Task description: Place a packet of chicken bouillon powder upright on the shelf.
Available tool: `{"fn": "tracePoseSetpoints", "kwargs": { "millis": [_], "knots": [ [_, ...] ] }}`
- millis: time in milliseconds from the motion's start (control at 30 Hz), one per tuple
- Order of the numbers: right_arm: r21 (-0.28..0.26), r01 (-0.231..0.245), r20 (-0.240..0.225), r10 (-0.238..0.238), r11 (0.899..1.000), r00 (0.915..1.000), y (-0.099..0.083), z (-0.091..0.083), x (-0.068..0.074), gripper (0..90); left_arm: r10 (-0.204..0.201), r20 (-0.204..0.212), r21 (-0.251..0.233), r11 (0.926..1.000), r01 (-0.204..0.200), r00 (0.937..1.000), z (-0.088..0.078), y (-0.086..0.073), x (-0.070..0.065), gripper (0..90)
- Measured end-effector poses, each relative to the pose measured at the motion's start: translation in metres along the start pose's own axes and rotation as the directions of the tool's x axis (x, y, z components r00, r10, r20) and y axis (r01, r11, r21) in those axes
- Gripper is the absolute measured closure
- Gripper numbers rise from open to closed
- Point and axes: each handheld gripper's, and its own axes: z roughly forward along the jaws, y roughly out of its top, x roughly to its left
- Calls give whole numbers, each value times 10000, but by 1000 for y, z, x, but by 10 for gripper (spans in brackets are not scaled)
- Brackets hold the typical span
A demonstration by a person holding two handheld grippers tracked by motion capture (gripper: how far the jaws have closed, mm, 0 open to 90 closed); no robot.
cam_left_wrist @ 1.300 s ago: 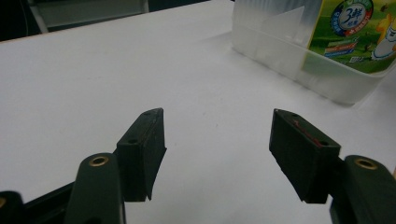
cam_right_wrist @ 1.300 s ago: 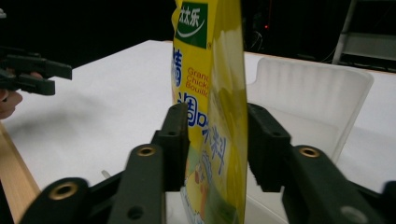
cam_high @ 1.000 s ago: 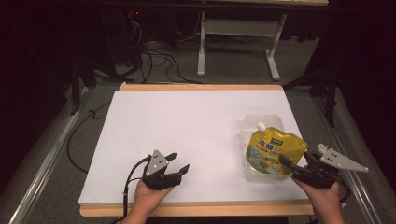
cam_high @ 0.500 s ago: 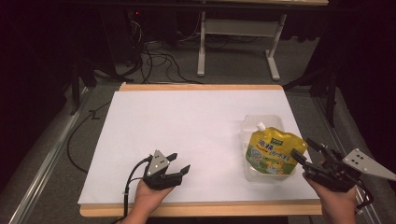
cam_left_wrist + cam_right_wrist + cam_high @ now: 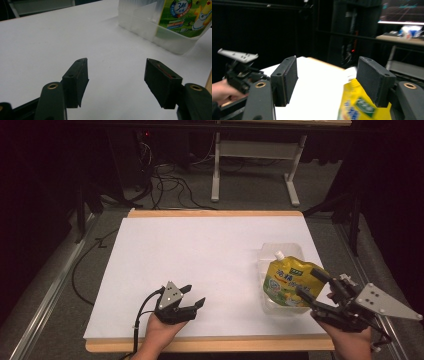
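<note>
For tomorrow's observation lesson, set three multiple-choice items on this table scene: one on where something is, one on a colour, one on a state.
1. Where does the pouch stand?
A. in a clear container on the table's right
B. at the far left corner
C. on the floor

2. What is the pouch's main colour?
A. red
B. yellow
C. blue

3. How are the left gripper's jaws?
A. shut on the pouch
C. shut on nothing
B. open, empty

Answers: 1 A, the clear container rises around it; 2 B, the yellow front shows; 3 B, the left gripper view shows white table between the jaws.
</note>
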Motion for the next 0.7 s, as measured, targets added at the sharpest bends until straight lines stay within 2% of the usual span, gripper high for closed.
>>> {"fn": "tracePoseSetpoints", "kwargs": {
  "millis": [267,433,567,700],
  "knots": [
    [860,-149,-783,217,9962,9967,-38,38,14,274,68,154,-72,10000,-67,9999,-1,1,-2,361],
    [1685,-441,-1333,671,9847,9888,-66,61,23,227,74,238,-39,10000,-73,9997,-1,1,-3,360],
    [2458,-184,-1633,601,9691,9847,-82,77,33,221,61,340,-23,10000,-60,9994,0,1,-3,355],
    [2530,-153,-1700,600,9674,9836,-85,80,34,217,-7,389,-36,10000,9,9992,0,1,-3,350]
  ]
}}
